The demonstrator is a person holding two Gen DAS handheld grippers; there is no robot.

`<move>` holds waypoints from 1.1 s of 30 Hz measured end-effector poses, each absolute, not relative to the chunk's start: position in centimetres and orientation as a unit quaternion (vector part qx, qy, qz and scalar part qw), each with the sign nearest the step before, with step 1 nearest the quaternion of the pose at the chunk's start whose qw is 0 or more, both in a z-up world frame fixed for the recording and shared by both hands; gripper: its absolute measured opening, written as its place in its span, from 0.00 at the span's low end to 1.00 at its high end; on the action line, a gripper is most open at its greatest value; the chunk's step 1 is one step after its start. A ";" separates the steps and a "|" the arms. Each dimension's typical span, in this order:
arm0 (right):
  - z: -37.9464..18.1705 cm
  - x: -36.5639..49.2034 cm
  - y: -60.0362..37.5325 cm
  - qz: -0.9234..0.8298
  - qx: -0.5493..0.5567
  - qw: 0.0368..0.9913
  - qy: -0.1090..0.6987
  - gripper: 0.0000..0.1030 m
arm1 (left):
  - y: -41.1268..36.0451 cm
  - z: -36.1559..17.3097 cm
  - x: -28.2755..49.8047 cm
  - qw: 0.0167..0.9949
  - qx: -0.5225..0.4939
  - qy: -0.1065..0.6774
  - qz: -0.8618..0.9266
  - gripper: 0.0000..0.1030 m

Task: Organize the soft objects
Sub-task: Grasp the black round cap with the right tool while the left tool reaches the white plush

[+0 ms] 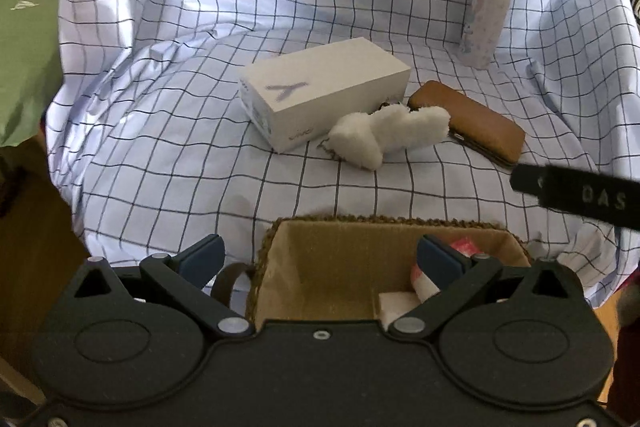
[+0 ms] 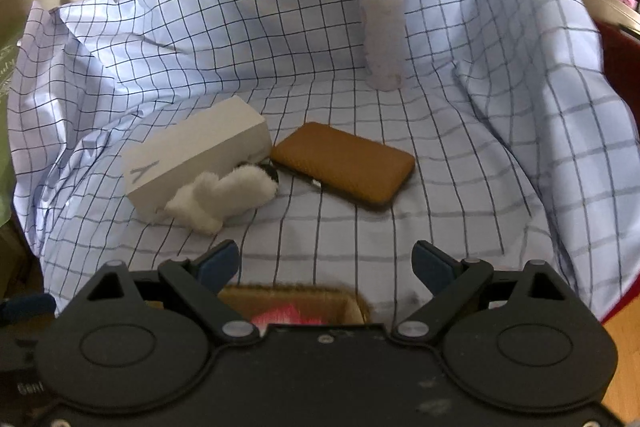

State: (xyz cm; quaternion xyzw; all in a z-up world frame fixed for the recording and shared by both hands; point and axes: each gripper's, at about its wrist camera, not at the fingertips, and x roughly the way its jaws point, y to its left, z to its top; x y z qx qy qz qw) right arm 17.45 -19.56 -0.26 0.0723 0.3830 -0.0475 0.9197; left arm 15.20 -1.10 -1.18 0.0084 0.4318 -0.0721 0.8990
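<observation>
- The left gripper [image 1: 320, 255] was held wide apart, with nothing in it, over the basket [image 1: 340, 227].
- The right gripper [image 2: 326, 261] was spread wide too, and nothing was held.
- A fluffy white toy [image 1: 384, 135] was seen on the checked cloth [image 1: 180, 131], touching the white box [image 1: 320, 103] and just beside the brown case [image 1: 476, 123].
- Something pink and white [image 1: 424, 277] was seen inside the basket.

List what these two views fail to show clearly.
- Basket contents: the left wrist view shows only part of a pink and white thing, behind the gripper's right finger; the right wrist view hides most of it behind the gripper body.
- Dark object behind the white plush toy: mostly covered, unidentifiable.
- Bottle print: too blurred to read.
</observation>
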 end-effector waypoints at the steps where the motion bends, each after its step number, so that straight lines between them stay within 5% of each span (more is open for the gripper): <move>1: -0.3 18.1 -19.4 -0.047 0.068 0.920 0.382 0.91 | -1.1 -1.3 15.7 0.897 0.006 0.435 -0.074 0.96; 15: -2.6 28.5 -17.4 -0.039 0.011 0.921 0.388 0.91 | -1.3 -3.0 19.4 0.882 0.006 0.467 -0.067 0.96; 28: -4.8 27.3 -17.2 -0.004 0.010 0.903 0.429 0.90 | -1.1 -4.2 21.2 0.873 0.002 0.483 -0.068 0.96; 33: -4.6 28.7 -16.6 0.015 0.034 0.903 0.427 0.78 | -1.1 -4.6 21.4 0.870 -0.002 0.488 -0.071 0.96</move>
